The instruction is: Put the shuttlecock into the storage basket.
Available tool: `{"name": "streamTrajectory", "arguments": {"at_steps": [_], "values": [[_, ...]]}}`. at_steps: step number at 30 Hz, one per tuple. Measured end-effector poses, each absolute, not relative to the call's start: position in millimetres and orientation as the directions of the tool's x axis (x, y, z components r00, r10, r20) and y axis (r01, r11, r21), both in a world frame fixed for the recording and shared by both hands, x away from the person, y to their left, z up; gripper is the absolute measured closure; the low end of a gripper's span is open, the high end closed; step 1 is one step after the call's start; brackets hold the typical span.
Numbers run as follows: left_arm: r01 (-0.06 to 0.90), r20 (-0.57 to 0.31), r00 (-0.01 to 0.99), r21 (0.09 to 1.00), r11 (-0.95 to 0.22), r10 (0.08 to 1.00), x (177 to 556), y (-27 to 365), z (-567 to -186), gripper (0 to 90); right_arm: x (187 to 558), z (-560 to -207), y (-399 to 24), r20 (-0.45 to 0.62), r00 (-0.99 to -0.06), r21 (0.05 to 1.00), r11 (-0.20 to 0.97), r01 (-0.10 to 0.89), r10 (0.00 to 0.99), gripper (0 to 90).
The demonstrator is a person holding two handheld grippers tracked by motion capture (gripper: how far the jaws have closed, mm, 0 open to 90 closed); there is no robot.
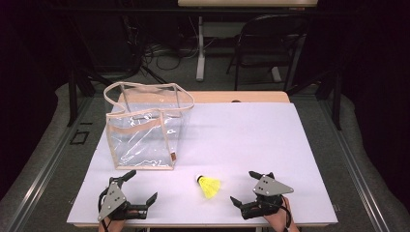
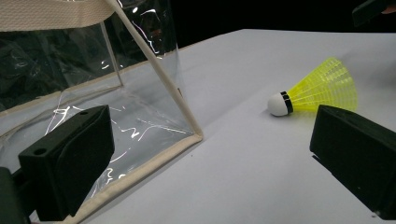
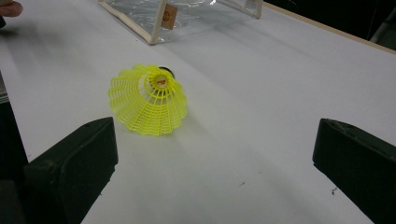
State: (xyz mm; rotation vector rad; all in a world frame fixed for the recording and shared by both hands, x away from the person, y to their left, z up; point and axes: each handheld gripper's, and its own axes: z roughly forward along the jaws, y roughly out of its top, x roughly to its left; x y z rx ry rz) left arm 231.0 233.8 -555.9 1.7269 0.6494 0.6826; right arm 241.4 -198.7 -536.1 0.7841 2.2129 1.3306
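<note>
A yellow shuttlecock (image 1: 209, 186) with a white cork lies on its side near the table's front edge, between the two grippers. A clear plastic bag (image 1: 145, 133) with beige trim and handles stands upright at the left. My left gripper (image 1: 143, 185) rests at the front left, jaws wide open and empty, just in front of the bag. My right gripper (image 1: 245, 187) rests at the front right, open and empty, a little right of the shuttlecock. The left gripper view shows the shuttlecock (image 2: 317, 91) and the bag (image 2: 93, 93). The right gripper view shows the shuttlecock (image 3: 148, 99) skirt-on.
The white table top (image 1: 251, 135) reaches back to a wooden strip at the far edge. A black chair (image 1: 270, 43) and a table leg stand on the floor beyond it. The bag's base (image 3: 163, 18) with a small brown tag lies ahead of the right gripper.
</note>
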Motion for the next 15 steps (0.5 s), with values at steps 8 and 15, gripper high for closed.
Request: {"name": "streamTrajectory", "arguments": {"at_steps": [8,15], "values": [[0.082,0.117,0.684,0.968,-0.235,0.72,231,233,-556,0.0,246,-536,-190,-0.082,-0.758,0.888,0.393,0.24,0.647,0.0],[0.082,0.118,0.683,0.968,-0.237,0.72,231,233,-556,0.1,250,-538,-185,-0.076,-0.763,0.88,0.403,0.251,0.642,0.0]]}}
